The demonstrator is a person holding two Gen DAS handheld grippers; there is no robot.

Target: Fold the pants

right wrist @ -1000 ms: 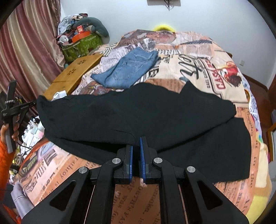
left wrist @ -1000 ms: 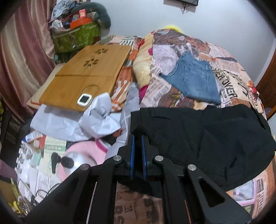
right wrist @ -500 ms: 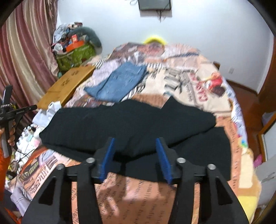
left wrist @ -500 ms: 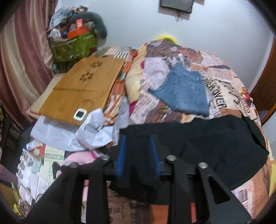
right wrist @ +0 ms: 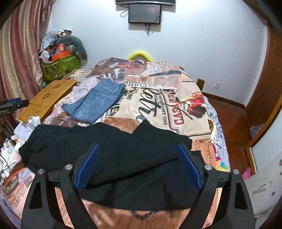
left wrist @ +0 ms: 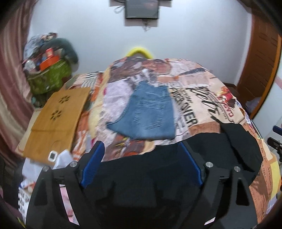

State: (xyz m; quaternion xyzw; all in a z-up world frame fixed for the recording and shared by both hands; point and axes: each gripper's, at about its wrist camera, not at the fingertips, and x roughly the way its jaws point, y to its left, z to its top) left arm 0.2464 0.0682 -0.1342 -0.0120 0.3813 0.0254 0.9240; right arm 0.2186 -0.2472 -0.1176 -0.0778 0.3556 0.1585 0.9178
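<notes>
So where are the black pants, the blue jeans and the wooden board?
black pants (right wrist: 123, 151), right wrist view, middle of top layer
blue jeans (right wrist: 97, 102), right wrist view, back pocket area
wooden board (left wrist: 58, 116), left wrist view, centre

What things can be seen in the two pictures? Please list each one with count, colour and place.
black pants: one, black, near edge of bed, partly folded
jeans: one, blue, folded, beyond the black pants
bedspread: one, newspaper print, covers bed
wooden board: one, tan, left of bed
green bag: one, far left corner
screen: one, dark, on wall
left gripper: one, black, blue pads, opening, holds nothing
right gripper: same, opening, holds nothing
</notes>
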